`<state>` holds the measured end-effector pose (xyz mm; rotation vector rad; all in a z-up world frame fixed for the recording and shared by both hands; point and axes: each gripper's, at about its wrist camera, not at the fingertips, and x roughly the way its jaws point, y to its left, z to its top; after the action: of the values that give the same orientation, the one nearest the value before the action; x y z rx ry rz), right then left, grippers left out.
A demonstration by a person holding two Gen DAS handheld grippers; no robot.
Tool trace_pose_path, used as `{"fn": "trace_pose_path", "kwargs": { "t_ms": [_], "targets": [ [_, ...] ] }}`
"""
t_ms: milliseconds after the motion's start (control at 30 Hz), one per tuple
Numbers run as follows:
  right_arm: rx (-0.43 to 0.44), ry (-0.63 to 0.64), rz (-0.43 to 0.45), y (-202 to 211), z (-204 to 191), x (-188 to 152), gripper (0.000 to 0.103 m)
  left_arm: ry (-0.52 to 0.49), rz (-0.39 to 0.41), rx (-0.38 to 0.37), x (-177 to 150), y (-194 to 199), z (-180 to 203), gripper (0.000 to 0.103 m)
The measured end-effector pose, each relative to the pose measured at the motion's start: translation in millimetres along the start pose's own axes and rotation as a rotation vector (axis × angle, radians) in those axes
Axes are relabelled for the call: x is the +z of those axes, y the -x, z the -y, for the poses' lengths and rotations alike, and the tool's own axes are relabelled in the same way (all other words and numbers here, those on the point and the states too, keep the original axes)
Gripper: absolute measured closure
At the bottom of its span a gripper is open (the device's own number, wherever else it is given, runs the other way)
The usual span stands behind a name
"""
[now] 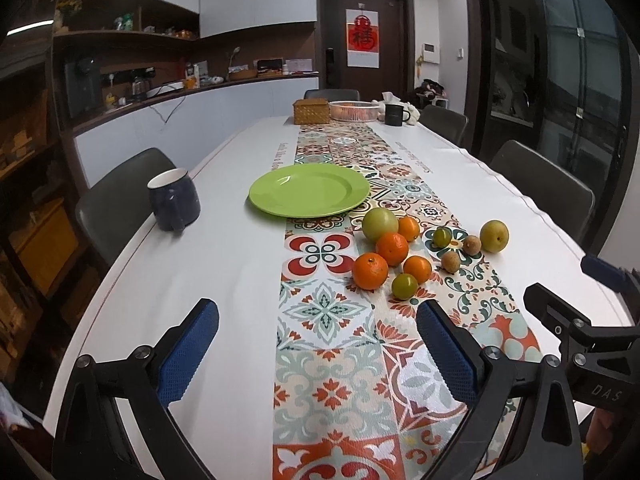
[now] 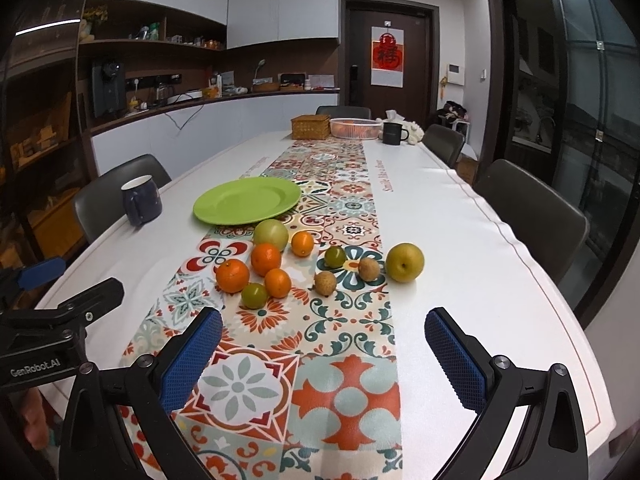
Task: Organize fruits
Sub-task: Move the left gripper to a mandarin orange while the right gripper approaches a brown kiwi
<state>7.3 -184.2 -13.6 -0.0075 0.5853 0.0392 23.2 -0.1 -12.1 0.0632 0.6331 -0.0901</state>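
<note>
An empty green plate (image 1: 309, 191) (image 2: 247, 200) lies mid-table on the patterned runner. In front of it lies a cluster of loose fruit: several oranges (image 1: 370, 271) (image 2: 232, 275), a large green apple (image 1: 379, 225) (image 2: 271, 234), small green fruits (image 1: 404, 286) (image 2: 254, 295), two brown longans (image 1: 450, 261) (image 2: 325, 283) and a yellow pear (image 1: 494, 236) (image 2: 404, 262). My left gripper (image 1: 318, 326) is open and empty, short of the fruit. My right gripper (image 2: 324, 334) is open and empty, just short of the cluster.
A dark blue mug (image 1: 174, 199) (image 2: 141, 200) stands left of the plate. A wicker box (image 1: 311, 111), a pink basket (image 1: 354, 110) and a black mug (image 1: 395, 114) stand at the far end. Dark chairs (image 1: 544, 184) line both sides of the table.
</note>
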Motion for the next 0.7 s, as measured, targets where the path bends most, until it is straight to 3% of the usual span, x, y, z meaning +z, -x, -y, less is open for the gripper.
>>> {"fn": "trace_pose_path", "kwargs": {
  "t_ms": [300,700],
  "targets": [
    [0.000,0.004,-0.053,-31,4,9,0.009,-0.055,-0.024,-0.027,9,-26,5,0.011],
    [0.011,0.013,-0.157,-82,9,17,0.022,-0.075,-0.128,-0.122,24,-83,14,0.024]
  ]
}}
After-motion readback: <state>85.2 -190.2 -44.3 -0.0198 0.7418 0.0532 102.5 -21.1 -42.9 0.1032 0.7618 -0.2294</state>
